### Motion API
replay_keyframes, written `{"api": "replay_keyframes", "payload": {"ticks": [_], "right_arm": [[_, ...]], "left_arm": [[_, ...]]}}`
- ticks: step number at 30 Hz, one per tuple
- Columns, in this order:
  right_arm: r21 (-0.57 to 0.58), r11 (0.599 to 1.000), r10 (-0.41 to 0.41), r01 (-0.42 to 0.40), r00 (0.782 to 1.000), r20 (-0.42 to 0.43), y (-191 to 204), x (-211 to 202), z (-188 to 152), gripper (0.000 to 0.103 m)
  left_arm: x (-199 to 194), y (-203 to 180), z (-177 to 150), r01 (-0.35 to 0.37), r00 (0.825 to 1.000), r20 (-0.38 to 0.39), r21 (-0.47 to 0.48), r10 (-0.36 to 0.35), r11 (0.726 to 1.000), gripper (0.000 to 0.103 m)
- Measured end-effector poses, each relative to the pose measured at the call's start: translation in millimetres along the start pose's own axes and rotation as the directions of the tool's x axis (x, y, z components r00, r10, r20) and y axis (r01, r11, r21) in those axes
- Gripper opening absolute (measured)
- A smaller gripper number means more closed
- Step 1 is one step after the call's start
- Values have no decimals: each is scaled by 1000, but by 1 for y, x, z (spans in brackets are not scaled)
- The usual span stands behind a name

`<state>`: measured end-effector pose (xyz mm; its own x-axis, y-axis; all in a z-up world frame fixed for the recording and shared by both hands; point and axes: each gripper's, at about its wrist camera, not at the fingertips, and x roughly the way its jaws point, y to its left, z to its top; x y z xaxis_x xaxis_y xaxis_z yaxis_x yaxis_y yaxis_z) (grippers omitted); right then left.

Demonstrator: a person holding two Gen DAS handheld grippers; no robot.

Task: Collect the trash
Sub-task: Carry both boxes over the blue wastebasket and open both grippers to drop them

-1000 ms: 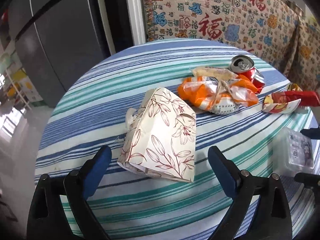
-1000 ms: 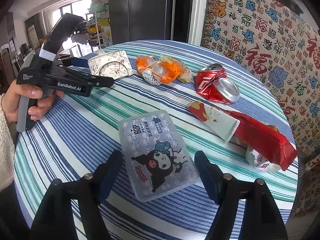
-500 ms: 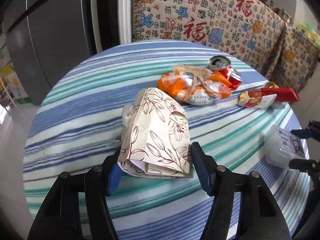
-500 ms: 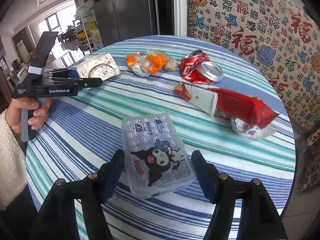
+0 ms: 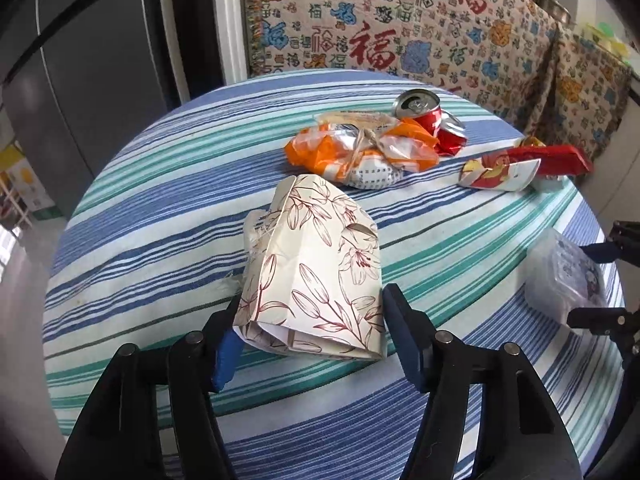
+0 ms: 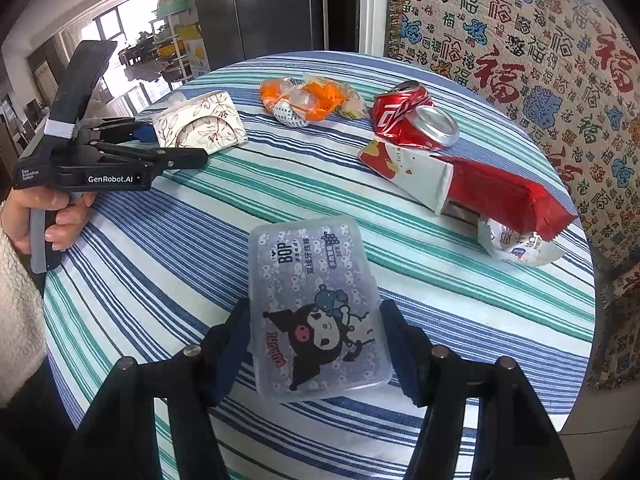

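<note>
My left gripper [image 5: 310,334] has closed in from wide open a second ago — its pads now press the floral paper bag [image 5: 316,268] on the striped table [image 5: 160,216]. My right gripper [image 6: 314,350] has likewise narrowed onto the clear plastic case [image 6: 316,312] — both look ready to lift.
</note>
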<state>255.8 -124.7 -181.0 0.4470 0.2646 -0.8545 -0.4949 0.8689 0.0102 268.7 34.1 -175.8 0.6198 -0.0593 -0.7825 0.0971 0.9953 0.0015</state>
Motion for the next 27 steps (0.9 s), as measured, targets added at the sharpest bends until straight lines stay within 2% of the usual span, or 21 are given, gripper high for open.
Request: {"api": "replay_keyframes", "payload": {"ticks": [8,14,19,20,21,27], "right_arm": [[95,995,-11,3,996,85,-15,-49,-20,64],[183,981,-89,67,990,112,-42,-84,-51,64],[280,953,-154,112,979,132,-76,-115,-82,64],[258,962,-127,89,983,134,-82,-120,-87,64],[280,955,-143,100,980,137,-91,-127,-93,64],[444,880,-260,168,953,155,-149,-174,-144,64]], "left_arm": [[-26,-13,-1,61,997,55,-15,-60,998,65],[-44,-50,-1,123,989,85,2,-123,992,65],[-58,-105,0,193,976,94,64,-198,979,65],[-60,-117,1,207,972,92,77,-214,975,65],[-62,-130,1,224,968,90,92,-233,970,65],[-70,-219,2,332,935,63,191,-349,924,65]]}}
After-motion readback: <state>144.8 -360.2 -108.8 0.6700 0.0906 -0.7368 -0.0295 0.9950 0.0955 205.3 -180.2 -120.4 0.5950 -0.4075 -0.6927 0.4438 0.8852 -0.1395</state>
